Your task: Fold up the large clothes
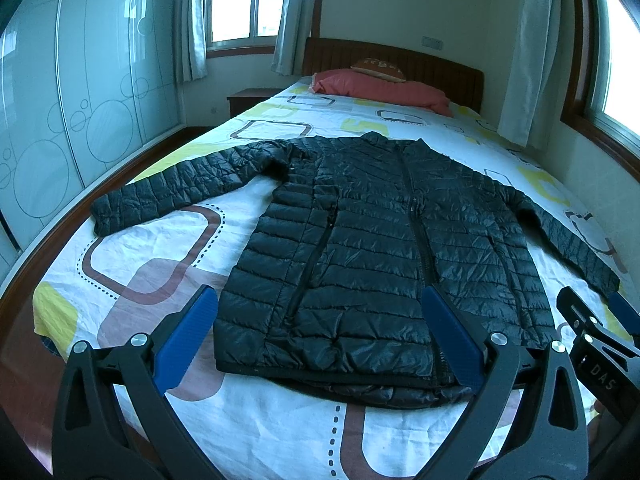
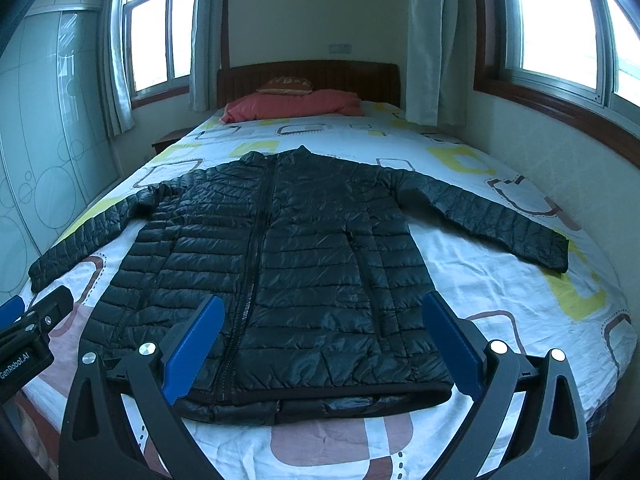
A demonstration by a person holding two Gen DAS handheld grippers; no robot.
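Black and quilted, the jacket [image 1: 376, 248] lies flat on the bed sheet [image 1: 160, 240], zipped, with both sleeves stretched out to the sides. The left gripper [image 1: 320, 320] and the right gripper [image 2: 324, 328] hover near its hem with fingers spread wide, holding nothing. To begin well, I think each gripper should pinch one sleeve near the cuff and lay it across the chest, because the shiny padded fabric probably slips easily.
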